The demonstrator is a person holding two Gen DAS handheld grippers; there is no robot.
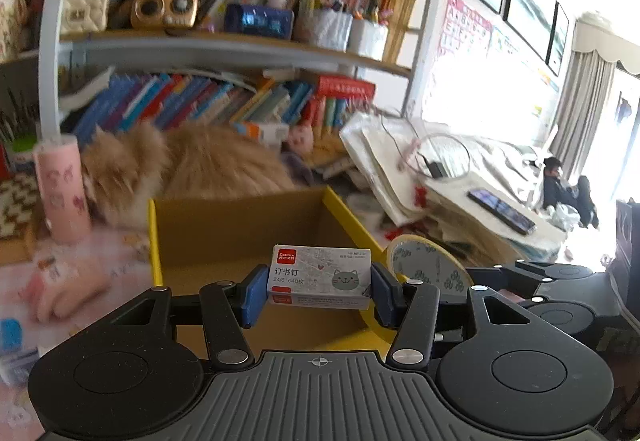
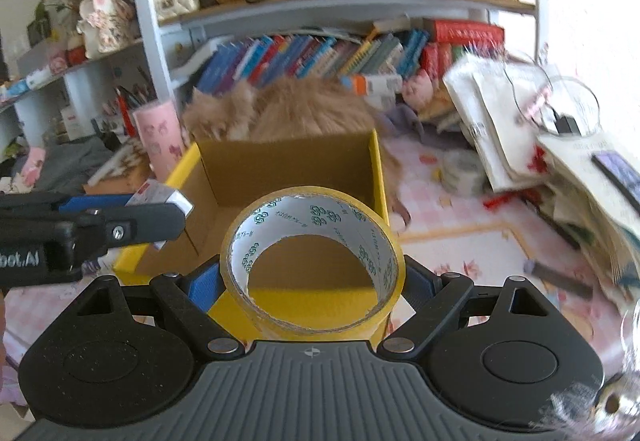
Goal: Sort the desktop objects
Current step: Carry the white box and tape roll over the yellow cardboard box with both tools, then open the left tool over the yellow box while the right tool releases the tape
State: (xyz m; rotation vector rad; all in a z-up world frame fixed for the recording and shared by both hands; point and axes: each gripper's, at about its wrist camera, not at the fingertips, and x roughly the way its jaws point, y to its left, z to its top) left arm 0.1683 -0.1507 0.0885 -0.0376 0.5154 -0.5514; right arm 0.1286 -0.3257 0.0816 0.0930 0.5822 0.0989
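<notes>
My left gripper (image 1: pixel 318 291) is shut on a small white staple box (image 1: pixel 320 277) with a grey cat picture, held above the open yellow cardboard box (image 1: pixel 240 225). It shows in the right wrist view (image 2: pixel 160 201) at the left, over the box's left wall. My right gripper (image 2: pixel 312 281) is shut on a roll of yellow tape (image 2: pixel 312 265), held upright just in front of the yellow box (image 2: pixel 288 161). The tape roll also shows in the left wrist view (image 1: pixel 428 265), to the right of the box.
A fluffy orange cat (image 2: pixel 288 109) lies right behind the box. A pink cup (image 1: pixel 62 189) stands left of it. A leaning stack of papers with a phone (image 1: pixel 502 211) sits at the right. A tape roll (image 2: pixel 464 171) lies on the pink mat. Bookshelves fill the back.
</notes>
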